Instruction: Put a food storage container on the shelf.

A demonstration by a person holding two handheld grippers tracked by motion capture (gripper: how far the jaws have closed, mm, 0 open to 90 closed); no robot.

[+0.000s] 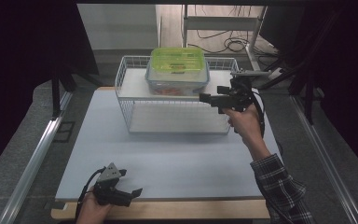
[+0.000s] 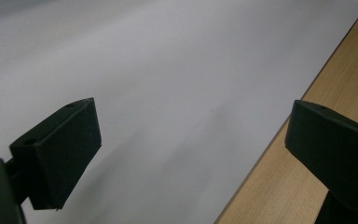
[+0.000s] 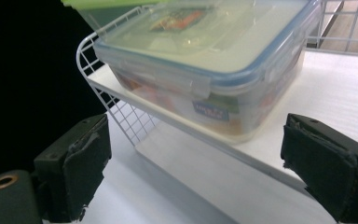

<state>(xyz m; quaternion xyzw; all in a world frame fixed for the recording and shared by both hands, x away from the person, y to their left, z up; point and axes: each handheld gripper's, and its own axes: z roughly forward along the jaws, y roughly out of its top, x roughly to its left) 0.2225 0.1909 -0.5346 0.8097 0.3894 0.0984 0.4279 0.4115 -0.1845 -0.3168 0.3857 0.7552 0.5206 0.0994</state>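
Observation:
A white wire rack (image 1: 125, 100) with two shelves stands at the back of the table. On its upper shelf (image 3: 335, 84) sits a clear food box (image 1: 177, 80) with a blue-rimmed clip lid (image 3: 214, 51), and a green-lidded box (image 1: 177, 59) is stacked on top of it. My right gripper (image 1: 212, 94) hovers at the rack's right front corner, pointing left at the clear box. Its jaws (image 3: 196, 163) stand open just short of the box, with nothing between them. My left gripper (image 1: 130, 183) rests low at the table's front left, open and empty (image 2: 193, 144).
A pale mat (image 1: 168, 158) covers the tabletop, with a wooden strip (image 2: 284, 182) along the front edge. Metal rails (image 1: 37, 154) run along both sides. Behind the rack are cables and a frame (image 1: 223, 28) on the floor.

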